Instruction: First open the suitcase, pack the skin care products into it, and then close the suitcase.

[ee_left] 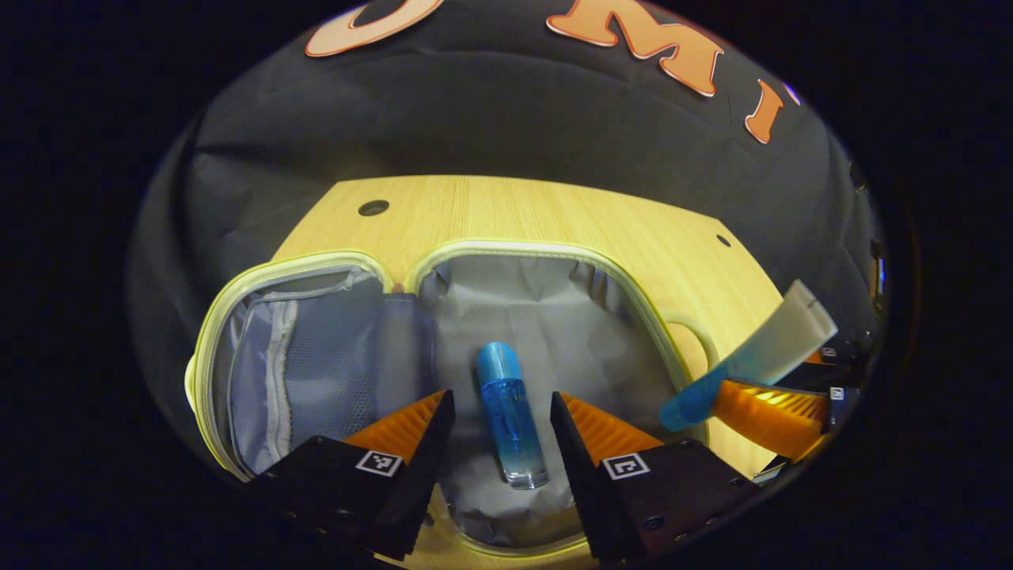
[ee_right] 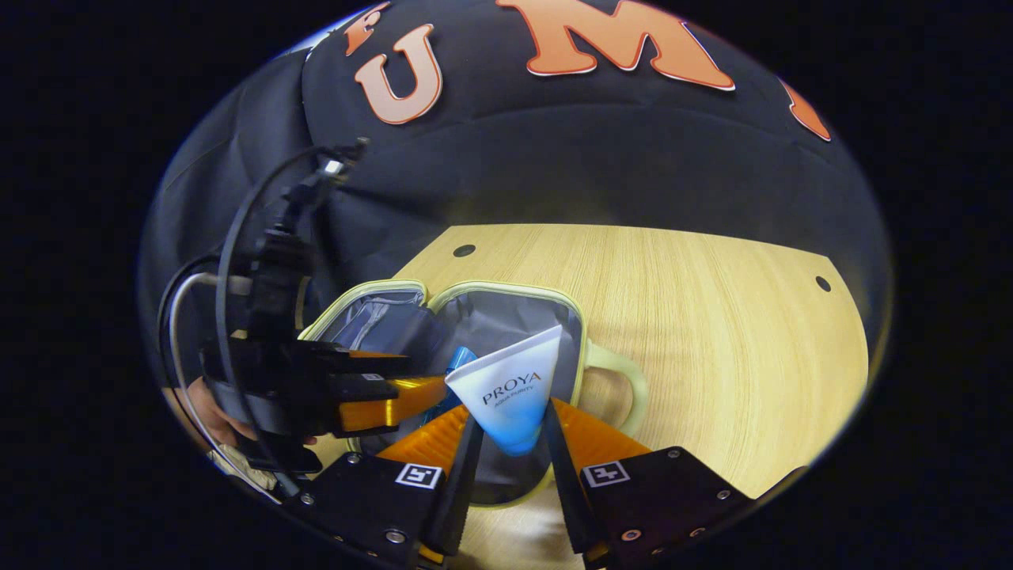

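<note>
Over the open case (ee_left: 546, 317) I hold my left gripper (ee_left: 502, 419) with its jaws spread wide, and the bottle (ee_left: 510, 423) lies loose on the grey lining between them, touching neither finger. I judge that this bottle is packed and the left gripper has no further hold on it. The case lies flat on the table (ee_left: 554, 210), both halves up, so things can go straight down into either half; the left half has a mesh pocket (ee_left: 316, 364).

My right gripper (ee_right: 506, 431) has its jaws narrow, and the tube (ee_right: 513, 392) sits between them, cap end down and the flat crimped end up. I hold it by the lower part, I think, so that it can be lowered into the right half beside the bottle. From the left gripper view the tube (ee_left: 760, 356) slants just outside the rim, near the handle (ee_left: 696, 340), not yet over the lining.

Whether both right fingers truly press the tube I cannot tell; its cap is hidden behind them. The near rim of the case is cut off by my left fingers, and the zip is too small to make out. A hand (ee_right: 214, 416) behind the left gripper (ee_right: 380, 396) is mostly hidden.
</note>
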A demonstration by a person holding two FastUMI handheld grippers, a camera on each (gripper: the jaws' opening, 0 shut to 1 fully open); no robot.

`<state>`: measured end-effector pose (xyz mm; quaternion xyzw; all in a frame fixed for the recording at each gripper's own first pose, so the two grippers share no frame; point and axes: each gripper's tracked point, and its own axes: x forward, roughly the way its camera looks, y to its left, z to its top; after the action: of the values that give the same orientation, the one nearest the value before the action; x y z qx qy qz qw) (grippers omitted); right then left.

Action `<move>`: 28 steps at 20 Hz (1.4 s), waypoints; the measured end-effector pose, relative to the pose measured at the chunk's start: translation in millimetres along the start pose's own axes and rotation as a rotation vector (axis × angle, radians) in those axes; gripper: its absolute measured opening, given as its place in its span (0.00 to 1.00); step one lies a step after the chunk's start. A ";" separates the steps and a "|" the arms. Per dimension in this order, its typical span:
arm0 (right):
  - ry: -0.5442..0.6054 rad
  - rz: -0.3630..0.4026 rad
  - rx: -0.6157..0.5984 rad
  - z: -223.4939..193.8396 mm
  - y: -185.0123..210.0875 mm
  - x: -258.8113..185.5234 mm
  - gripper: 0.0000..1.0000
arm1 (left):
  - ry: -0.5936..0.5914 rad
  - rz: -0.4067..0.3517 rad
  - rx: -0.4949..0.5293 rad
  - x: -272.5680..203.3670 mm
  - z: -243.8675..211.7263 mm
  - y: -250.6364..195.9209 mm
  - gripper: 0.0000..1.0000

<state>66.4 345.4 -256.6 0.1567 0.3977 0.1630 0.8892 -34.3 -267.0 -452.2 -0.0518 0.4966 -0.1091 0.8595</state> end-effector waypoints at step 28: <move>0.086 -0.071 0.021 7.5 -15.6 41.4 0.50 | -0.198 0.482 -0.526 -127.7 -50.9 344.0 0.93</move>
<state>100.8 347.4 -285.3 0.1446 0.4425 0.1340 0.8748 -93.1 98.5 -438.1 -0.1627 0.4201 0.2335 0.8617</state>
